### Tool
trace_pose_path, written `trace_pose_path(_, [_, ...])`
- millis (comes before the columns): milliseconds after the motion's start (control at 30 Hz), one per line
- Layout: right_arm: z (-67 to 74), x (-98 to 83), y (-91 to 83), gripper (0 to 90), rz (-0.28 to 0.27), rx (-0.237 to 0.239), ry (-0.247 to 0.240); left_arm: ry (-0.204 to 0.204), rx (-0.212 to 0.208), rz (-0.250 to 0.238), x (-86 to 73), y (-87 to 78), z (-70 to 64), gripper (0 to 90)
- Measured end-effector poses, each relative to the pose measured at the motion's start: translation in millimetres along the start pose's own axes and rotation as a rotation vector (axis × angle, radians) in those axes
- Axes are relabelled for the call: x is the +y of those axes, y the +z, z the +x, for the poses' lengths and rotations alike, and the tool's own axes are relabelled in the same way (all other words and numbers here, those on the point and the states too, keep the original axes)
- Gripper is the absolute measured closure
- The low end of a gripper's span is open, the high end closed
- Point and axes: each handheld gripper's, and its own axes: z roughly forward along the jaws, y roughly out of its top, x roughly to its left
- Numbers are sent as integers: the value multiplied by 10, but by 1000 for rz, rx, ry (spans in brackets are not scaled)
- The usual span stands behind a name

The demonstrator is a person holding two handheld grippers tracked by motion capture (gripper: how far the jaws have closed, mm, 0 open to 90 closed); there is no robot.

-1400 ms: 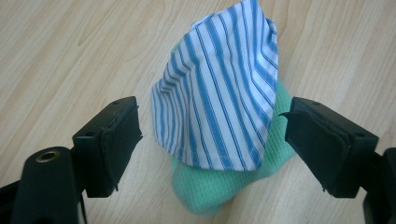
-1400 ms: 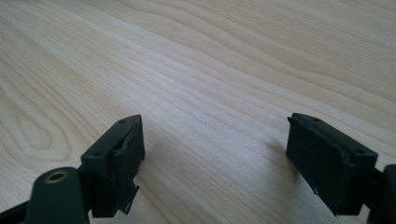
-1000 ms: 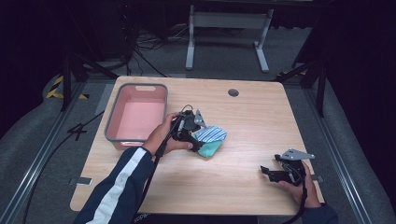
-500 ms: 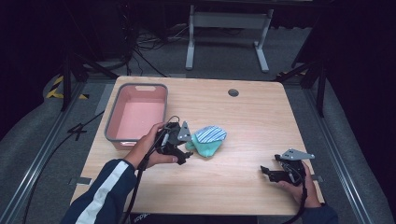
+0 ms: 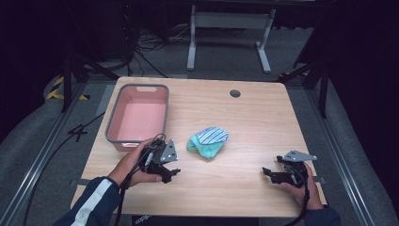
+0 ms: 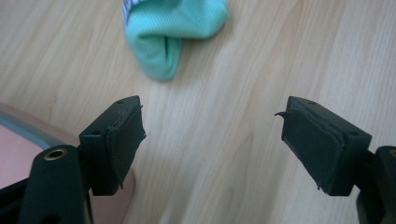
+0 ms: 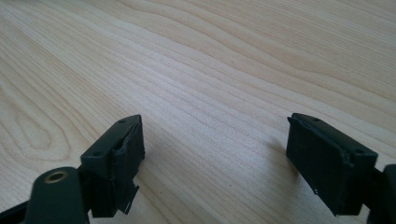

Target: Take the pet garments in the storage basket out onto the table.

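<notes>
Folded sock [image 5: 207, 141] lay mid-table, just right of the pink bin [image 5: 138, 118].
Left gripper [image 6: 212, 135] gaped empty short of it — right gripper [image 7: 215, 158] likewise, over bare wood. Best approach: low, straddling the whole bundle.

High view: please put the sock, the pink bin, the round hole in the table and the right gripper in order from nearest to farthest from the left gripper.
1. The pink bin, its near rim just behind the left gripper.
2. The sock, toward the table's middle.
3. The right gripper, across the table's near side.
4. The round hole, near the far edge.
</notes>
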Motion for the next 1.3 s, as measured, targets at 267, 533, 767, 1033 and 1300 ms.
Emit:
trace_pose_path(267, [0, 0, 0, 199, 0, 0, 0, -40, 23, 25, -308, -57, -10, 208])
trace_pose_path(533, [0, 0, 0, 199, 0, 0, 0, -66, 57, 101, -631, -94, -8, 202])
trace_pose_path(767, [0, 0, 0, 199, 0, 0, 0, -98, 66, 128, -870, -104, 2, 195])
trace_pose_path(1033, [-1, 0, 0, 199, 0, 0, 0, -142, 86, 86, -1122, -114, -7, 186])
trace_pose_path(1300, [-2, 0, -1, 199, 0, 2, 1, -254, 75, 34, -1420, -95, 36, 182])
